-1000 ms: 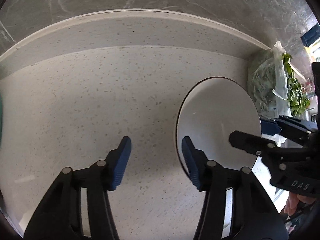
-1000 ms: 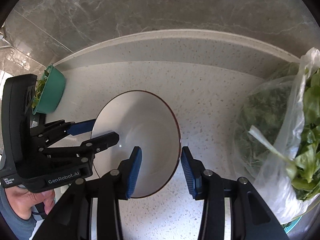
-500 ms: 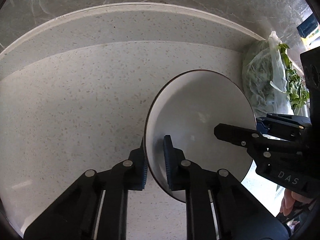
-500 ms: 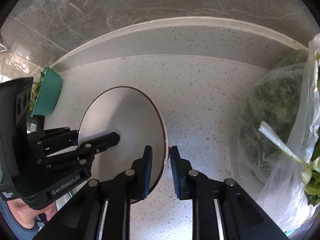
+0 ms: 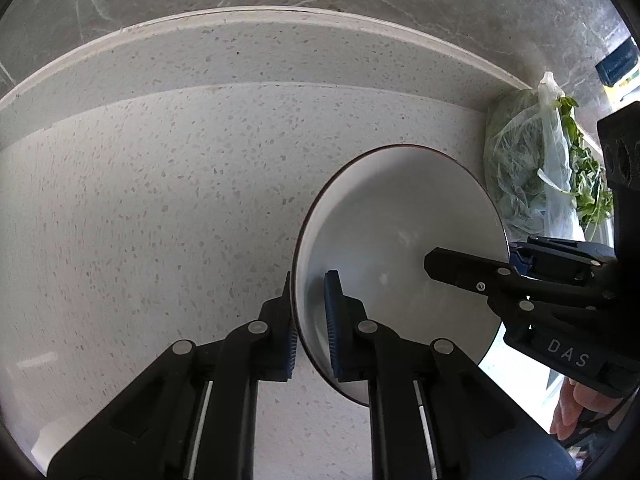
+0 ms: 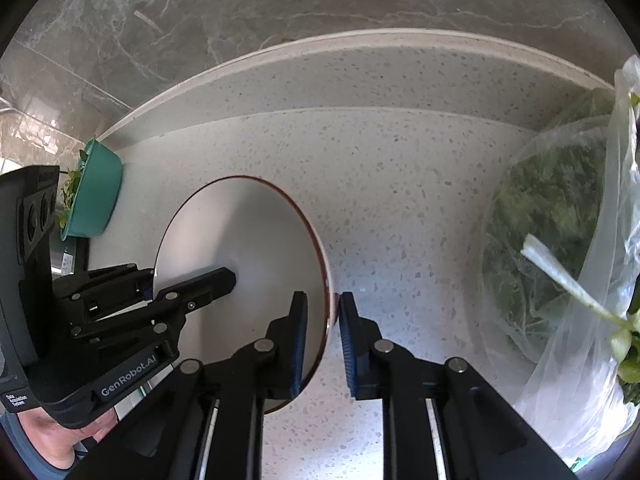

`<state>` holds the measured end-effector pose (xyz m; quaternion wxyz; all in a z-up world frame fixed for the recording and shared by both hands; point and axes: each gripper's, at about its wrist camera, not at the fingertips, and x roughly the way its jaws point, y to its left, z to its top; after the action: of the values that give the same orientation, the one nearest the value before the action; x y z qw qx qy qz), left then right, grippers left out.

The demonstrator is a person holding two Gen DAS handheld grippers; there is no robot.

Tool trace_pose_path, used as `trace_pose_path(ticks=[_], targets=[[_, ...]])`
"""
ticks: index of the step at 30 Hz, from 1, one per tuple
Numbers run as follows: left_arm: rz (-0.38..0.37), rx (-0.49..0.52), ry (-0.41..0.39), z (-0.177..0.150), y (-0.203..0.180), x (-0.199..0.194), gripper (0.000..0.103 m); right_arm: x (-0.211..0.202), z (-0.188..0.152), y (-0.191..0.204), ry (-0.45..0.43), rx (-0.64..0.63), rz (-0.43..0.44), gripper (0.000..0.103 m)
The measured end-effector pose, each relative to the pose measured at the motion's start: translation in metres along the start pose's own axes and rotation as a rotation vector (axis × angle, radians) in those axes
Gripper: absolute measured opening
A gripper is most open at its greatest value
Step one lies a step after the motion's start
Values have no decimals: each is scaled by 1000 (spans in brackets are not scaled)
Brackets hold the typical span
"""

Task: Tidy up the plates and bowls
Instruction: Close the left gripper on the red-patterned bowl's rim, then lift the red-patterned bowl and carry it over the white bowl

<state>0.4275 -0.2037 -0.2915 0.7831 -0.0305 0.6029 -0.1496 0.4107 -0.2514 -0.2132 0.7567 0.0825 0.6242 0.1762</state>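
Left wrist view: the left gripper [image 5: 311, 312] has its jaws drawn in on the near-left rim of a white bowl [image 5: 400, 240] with a dark brown edge line, one blue pad inside the rim and one outside, both pressed to the wall. The bowl sits on a pale speckled countertop [image 5: 160, 220], close to the raised back ledge [image 5: 280, 48]. On the opposite rim, the right gripper [image 5: 508, 264] comes in from the right side of the picture, one finger over the interior, the other outside. A clear bag of leafy greens [image 5: 532, 176] stands just beyond the bowl at the right. Part of a hand [image 5: 580, 408] shows under that gripper body.

Right wrist view: the right gripper [image 6: 324, 320] straddles the bowl's [image 6: 240, 240] right rim; its jaws have just been closing, and the pads bear on the rim. The left gripper [image 6: 188, 280] holds the far-left rim. A teal bowl [image 6: 96, 196] holding greens sits further left, well apart. The bag of greens [image 6: 560, 260] lies to the right, apart from the white bowl. Grey marble wall [image 6: 320, 8] behind the ledge.
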Motion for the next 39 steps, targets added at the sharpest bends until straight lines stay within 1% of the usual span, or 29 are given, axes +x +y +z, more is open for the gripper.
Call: trace_pose_path(ticks=[3, 6, 16, 17, 21, 23, 27, 33, 37, 39], targets=[[-11, -18, 8, -2, 18, -13, 10, -4, 1, 0, -4, 3, 4, 17], [-11, -21, 12, -4, 23, -18, 10, -6, 2, 0, -6, 3, 1, 17], [7, -11, 12, -4, 27, -20, 11, -2, 2, -5, 12, 27, 17, 17], [6, -9, 14, -1, 20, -17, 11, -2, 2, -5, 12, 27, 19, 18], [-14, 0, 26, 1, 19, -14, 11, -2, 4, -6, 26, 20, 27, 18], [-37, 2, 32, 3, 24, -11, 11, -2, 4, -7, 32, 16, 37, 19], [-122, -26, 54, 9, 37, -9, 12, -2, 5, -13, 40, 37, 75, 20], [-211, -56, 91, 16, 52, -5, 13, -1, 5, -19, 54, 72, 116, 20], [-228, -61, 100, 16, 57, -4, 13, -1, 5, -23, 67, 109, 152, 21], [-236, -69, 101, 16, 60, -6, 13, 0, 5, -23, 71, 111, 153, 21]])
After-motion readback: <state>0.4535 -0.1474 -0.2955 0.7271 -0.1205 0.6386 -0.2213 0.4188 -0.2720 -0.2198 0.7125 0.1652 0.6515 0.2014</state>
